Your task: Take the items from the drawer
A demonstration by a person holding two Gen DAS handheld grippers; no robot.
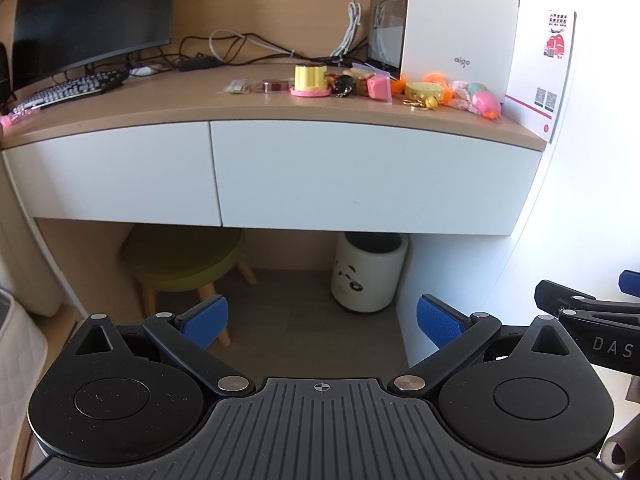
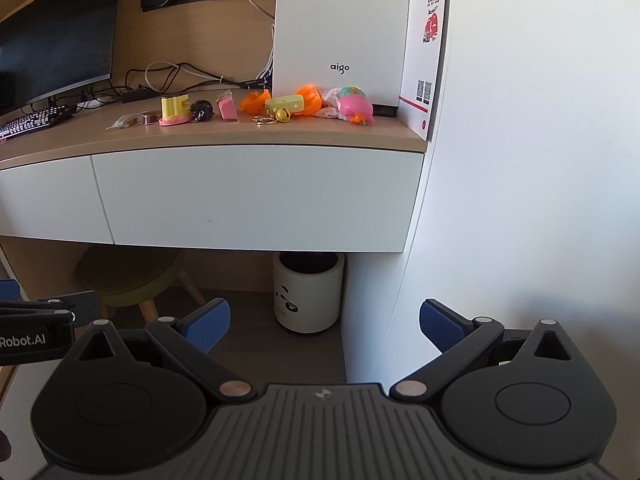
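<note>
The left gripper (image 1: 322, 322) and right gripper (image 2: 325, 326) both gape wide and empty, well back from the closed white drawer (image 2: 256, 196). Small toys (image 2: 280, 106) lie on the desk (image 2: 200, 136) above the drawer.

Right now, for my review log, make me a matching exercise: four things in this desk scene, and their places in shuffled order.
Things:
1. right drawer
2. panda bin
3. green stool
4. keyboard

Places:
A. desktop, far left, before the monitor
B. under the desk, left
C. shut, below the row of toys
D. under the desk, by the white side panel

Pairs: 1-C, 2-D, 3-B, 4-A
</note>
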